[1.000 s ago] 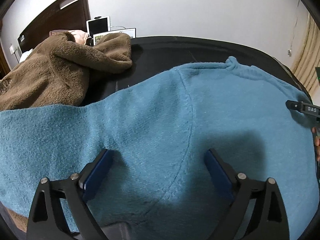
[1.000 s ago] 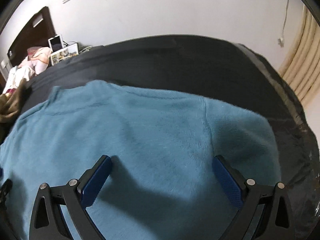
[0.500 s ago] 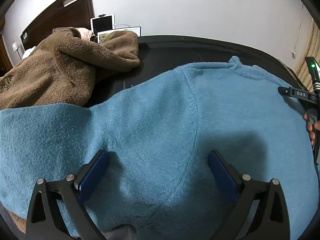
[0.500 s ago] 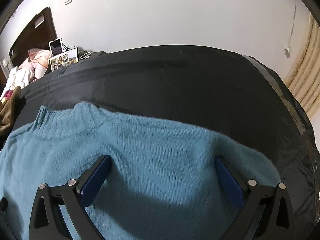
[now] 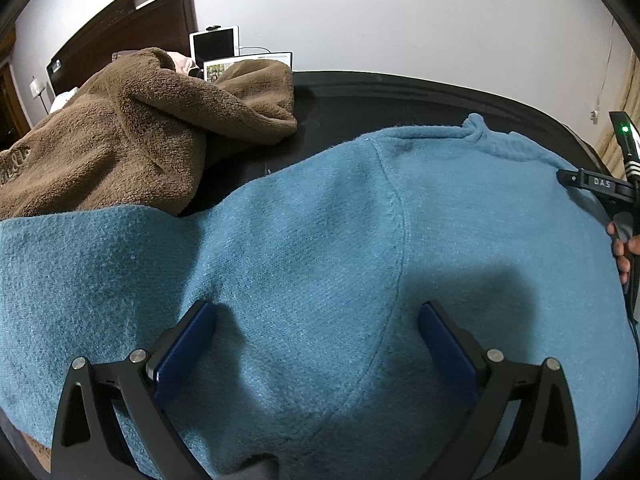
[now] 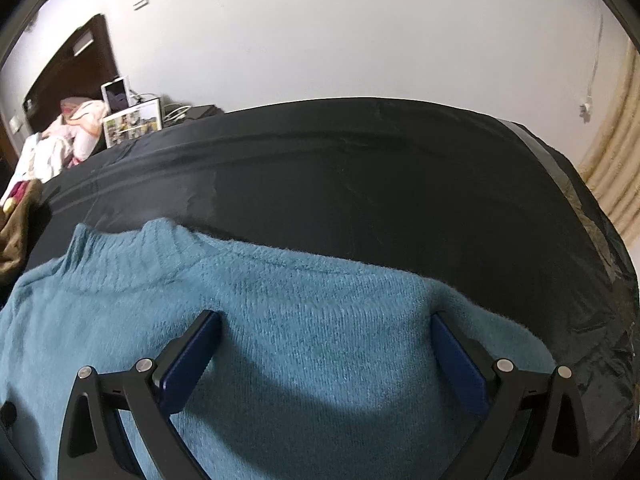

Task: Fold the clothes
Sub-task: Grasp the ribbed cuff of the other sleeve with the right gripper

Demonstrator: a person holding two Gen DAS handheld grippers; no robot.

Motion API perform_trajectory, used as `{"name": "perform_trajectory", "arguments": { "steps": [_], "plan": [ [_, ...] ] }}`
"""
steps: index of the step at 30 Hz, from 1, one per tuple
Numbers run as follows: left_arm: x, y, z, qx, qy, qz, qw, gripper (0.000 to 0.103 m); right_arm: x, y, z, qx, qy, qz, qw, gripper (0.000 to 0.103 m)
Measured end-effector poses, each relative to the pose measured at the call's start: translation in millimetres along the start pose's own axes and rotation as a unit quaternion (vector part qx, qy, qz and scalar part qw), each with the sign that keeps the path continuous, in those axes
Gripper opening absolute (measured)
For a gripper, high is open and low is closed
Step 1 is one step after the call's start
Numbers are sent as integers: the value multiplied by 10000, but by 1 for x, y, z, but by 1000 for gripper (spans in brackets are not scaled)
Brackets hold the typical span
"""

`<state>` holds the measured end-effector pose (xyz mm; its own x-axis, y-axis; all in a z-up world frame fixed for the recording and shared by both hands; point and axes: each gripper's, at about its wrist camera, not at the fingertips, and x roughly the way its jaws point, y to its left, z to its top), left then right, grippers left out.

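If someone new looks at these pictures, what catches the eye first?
First, the big teal sweater spread over the black surface, filling the near half of both views. Next, the brown fleece garment heaped beyond it on the left. Both the left gripper and right gripper hang open over the sweater.

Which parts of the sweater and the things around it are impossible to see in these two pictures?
- Blue sweater: its hem and lower body are cut off by the bottom edge and the black fingers, in both views.
- Its left sleeve: runs off the left edge, left wrist view.
- Brown garment: its lower part lies behind the sweater; its lettering is cut off.
- Photo frame: too small to read, right wrist view.
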<state>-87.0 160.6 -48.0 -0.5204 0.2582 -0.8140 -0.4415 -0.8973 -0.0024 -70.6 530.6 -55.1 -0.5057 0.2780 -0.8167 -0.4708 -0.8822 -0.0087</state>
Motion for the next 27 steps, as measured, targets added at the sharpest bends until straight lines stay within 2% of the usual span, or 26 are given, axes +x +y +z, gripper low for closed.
{"name": "perform_trajectory", "arguments": {
  "steps": [4,9,13,16,20,27],
  "plan": [
    [-1,0,0,-2,3,-15,10000,102,-23,-11,-12,-63,28,328,9994,103],
    [-1,1,0,-2,6,-29,10000,102,-93,-42,-42,-268,-431,649,9966,103],
    [0,1,0,5,8,-29,10000,102,-143,-88,-78,-218,-673,579,9958,103],
    [0,1,1,7,8,-24,10000,102,-170,-125,-112,125,-747,532,9957,103],
    [0,1,0,11,8,-10,10000,102,-191,-158,-157,402,-729,422,9956,103],
    [2,0,1,12,8,3,10000,102,-215,-190,-228,577,-793,290,9948,103]
  ]
}}
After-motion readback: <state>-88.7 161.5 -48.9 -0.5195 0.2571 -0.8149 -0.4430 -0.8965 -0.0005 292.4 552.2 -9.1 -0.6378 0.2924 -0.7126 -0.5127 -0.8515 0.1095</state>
